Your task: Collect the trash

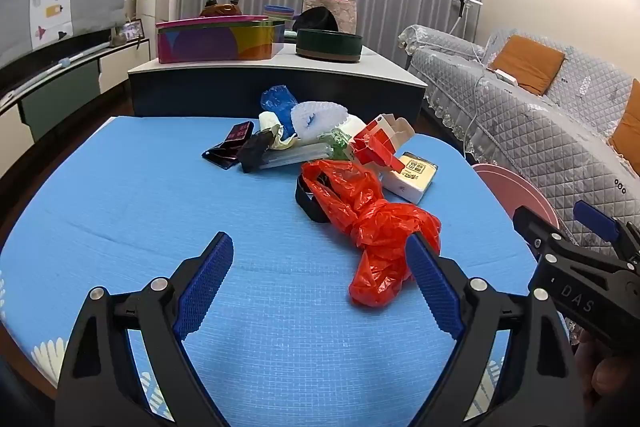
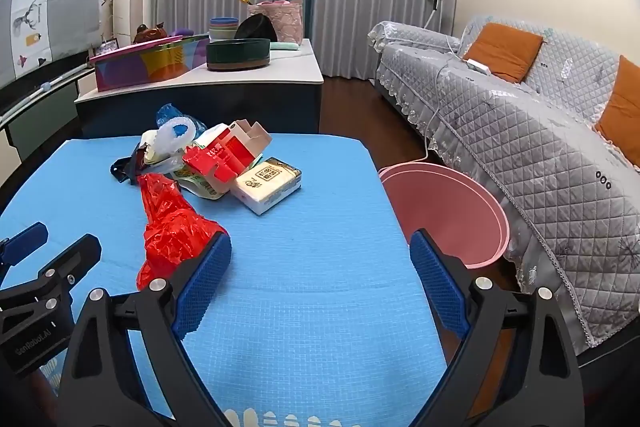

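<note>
A pile of trash lies on the blue mat (image 1: 140, 195): a crumpled red plastic bag (image 1: 376, 223) nearest, a tissue pack (image 1: 412, 175), a red and white carton (image 1: 380, 139), a blue bag (image 1: 278, 101), white foam wrap (image 1: 320, 117) and dark wrappers (image 1: 232, 147). My left gripper (image 1: 320, 279) is open and empty, its right finger just in front of the red bag. My right gripper (image 2: 320, 279) is open and empty over the mat (image 2: 312, 327), with the red bag (image 2: 172, 231) by its left finger. The tissue pack (image 2: 268, 187) and carton (image 2: 232, 151) lie beyond.
A pink bin (image 2: 444, 211) stands on the floor right of the mat, against a grey quilted sofa (image 2: 520, 131). Behind the mat a low cabinet (image 1: 276, 87) carries a colourful tin (image 1: 216, 41) and a dark green round box (image 1: 328, 45). The right gripper's body (image 1: 580, 275) shows at right.
</note>
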A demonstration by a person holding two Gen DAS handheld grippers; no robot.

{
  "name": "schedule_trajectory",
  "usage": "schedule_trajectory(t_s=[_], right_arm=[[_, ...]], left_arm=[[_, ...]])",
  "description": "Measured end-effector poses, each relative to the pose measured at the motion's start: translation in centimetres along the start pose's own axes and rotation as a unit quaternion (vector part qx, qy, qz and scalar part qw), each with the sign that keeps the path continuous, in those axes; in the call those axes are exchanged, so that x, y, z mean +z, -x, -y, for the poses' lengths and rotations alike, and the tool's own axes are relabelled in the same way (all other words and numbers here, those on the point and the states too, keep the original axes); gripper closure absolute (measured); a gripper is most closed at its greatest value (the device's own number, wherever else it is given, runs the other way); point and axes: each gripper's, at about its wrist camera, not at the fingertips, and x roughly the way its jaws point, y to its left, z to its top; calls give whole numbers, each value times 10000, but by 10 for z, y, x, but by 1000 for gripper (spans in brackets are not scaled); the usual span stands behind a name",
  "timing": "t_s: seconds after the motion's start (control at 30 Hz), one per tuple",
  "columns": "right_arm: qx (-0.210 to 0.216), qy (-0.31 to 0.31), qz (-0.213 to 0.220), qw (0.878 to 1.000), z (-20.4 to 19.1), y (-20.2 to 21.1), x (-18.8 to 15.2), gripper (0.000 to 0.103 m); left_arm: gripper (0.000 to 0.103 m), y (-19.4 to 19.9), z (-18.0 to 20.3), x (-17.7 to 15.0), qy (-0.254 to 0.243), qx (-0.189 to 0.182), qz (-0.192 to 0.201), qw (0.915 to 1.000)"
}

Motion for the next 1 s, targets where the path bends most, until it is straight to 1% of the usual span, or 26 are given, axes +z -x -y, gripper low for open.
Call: schedule_trajectory(t_s=[0.97, 1.0], right_arm=[[3, 13, 68, 10000, 0, 2, 1, 15], [-4, 12, 75, 10000, 0, 2, 2, 15]], left_arm=[[18, 0, 1, 0, 12, 3, -3, 10000], [18, 0, -4, 1, 11, 0, -3, 10000]])
